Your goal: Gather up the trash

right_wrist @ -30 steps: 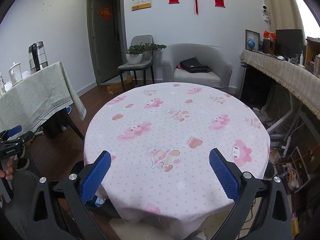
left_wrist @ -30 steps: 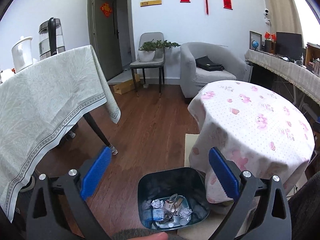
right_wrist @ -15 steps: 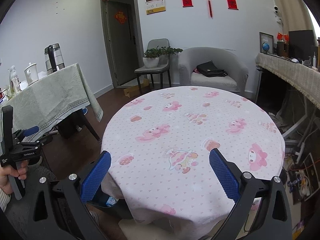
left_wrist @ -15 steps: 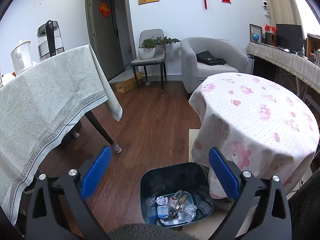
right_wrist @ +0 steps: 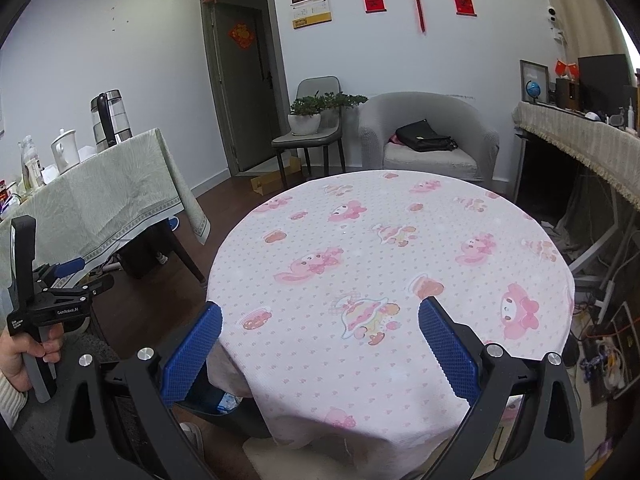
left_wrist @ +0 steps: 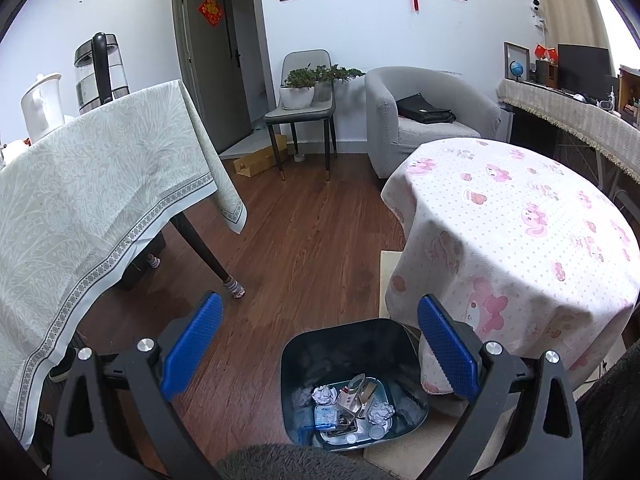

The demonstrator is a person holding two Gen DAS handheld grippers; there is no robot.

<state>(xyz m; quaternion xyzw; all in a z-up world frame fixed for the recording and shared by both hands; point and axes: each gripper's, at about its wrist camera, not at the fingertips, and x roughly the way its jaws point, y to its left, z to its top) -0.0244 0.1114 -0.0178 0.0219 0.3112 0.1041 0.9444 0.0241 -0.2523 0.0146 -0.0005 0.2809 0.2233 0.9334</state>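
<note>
Dark blue trash bin [left_wrist: 352, 364]: on floor beside pink-printed round tabletop [right_wrist: 392, 264], holding crumpled paper [left_wrist: 325, 394] and wrappers. Left gripper [left_wrist: 320, 344]: fingers spread, empty, above bin. Right gripper [right_wrist: 320, 344]: fingers spread, empty, over tabletop.

"GenRobot.AI" on left tongs [right_wrist: 68, 270] body

The wooden floor [left_wrist: 312, 248] carries a dark trash bin [left_wrist: 352, 384] that stands just beside the round tabletop [right_wrist: 384, 280], partly on a pale mat [left_wrist: 390, 264]. The round tabletop is covered by a white cloth with pink cartoon prints. The second tabletop [left_wrist: 92, 168], under a grey-green cloth, bears a glass kettle [left_wrist: 102, 72] and a white jug [left_wrist: 42, 106].
</note>
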